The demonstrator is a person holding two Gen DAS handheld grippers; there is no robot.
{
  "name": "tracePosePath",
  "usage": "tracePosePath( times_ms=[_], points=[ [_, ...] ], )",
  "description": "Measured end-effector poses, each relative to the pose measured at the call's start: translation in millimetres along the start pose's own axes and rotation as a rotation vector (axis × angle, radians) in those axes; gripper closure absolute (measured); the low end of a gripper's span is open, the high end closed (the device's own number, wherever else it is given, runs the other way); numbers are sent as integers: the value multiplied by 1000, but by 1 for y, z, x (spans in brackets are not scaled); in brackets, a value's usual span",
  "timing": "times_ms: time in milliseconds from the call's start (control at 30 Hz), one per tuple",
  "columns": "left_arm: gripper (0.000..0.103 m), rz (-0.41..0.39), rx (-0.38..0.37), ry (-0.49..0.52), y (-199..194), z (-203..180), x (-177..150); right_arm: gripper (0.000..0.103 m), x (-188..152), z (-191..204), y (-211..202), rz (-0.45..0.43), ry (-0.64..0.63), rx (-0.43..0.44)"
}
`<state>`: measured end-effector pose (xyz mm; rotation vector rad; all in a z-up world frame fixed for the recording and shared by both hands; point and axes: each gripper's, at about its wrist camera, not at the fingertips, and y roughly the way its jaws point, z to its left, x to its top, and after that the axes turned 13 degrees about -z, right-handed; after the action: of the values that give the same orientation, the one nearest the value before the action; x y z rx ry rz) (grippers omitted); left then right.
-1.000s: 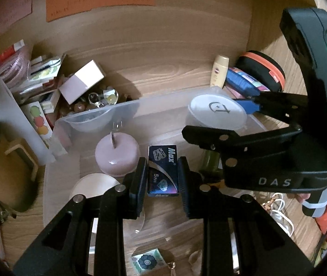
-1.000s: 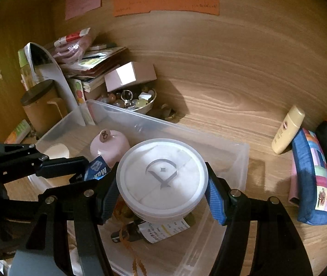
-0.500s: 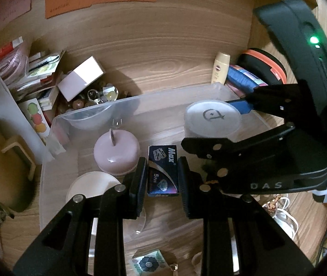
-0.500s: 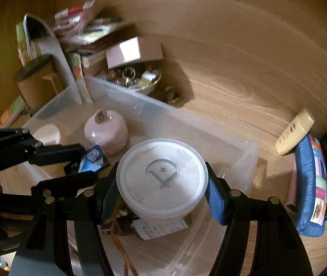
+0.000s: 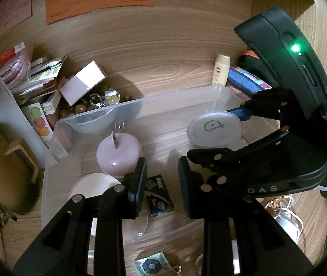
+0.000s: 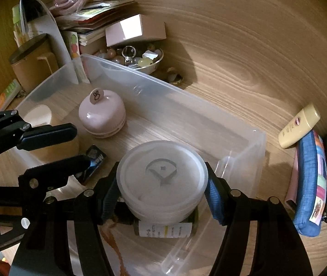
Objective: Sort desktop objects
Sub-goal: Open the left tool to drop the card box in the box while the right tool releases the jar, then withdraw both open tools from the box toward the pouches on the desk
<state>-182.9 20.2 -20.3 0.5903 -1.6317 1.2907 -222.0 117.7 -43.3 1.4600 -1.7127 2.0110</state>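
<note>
Now, at the right gripper (image 6: 161,195), the two fingers (image 6: 216,201) are pinching a round frosted tub (image 6: 162,179) by its sides, holding it low inside the clear plastic bin (image 6: 241,142), near the bin's right end wall, above a small labelled bottle (image 6: 165,228). To set it down well, lower it level onto bare bin floor beside the bottle rather than on top of it, and only then let go.

At the left gripper (image 5: 161,185), the fingers (image 5: 138,181) are opening; a small dark Max box (image 5: 160,193) lies on the bin floor between them, no pad pressing on it. Lift straight up to avoid knocking it.

Farther along the bin floor sit a pink lidded case (image 5: 117,156) and a white dish (image 5: 94,186). The bin rests on the wooden table (image 6: 243,46).
</note>
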Motion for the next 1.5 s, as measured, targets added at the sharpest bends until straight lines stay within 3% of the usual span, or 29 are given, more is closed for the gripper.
tracePosePath(
  times_ms=[133,233,467,867,1000,1267,1400,1500],
  points=[
    [65,-6,20,5,0,1,1,39,3,3,0,2,-11,-23],
    [50,-18,35,13,-2,1,1,38,4,4,-3,-11,-19,-36],
    [50,-21,41,18,-3,2,2,36,7,5,-8,-23,-28,-57],
    [34,-75,42,-3,-18,9,8,26,4,-5,-35,-60,17,-81],
    [33,-93,36,-40,-24,17,10,20,2,-5,-51,-94,35,-80],
    [28,-72,70,-58,-24,25,12,16,-5,-2,-77,-146,18,-134],
    [21,-94,101,-37,-35,20,17,16,-9,-3,-88,-172,32,-135],
    [19,-136,214,14,-50,15,22,15,-15,-3,-98,-194,54,-118]
  ],
)
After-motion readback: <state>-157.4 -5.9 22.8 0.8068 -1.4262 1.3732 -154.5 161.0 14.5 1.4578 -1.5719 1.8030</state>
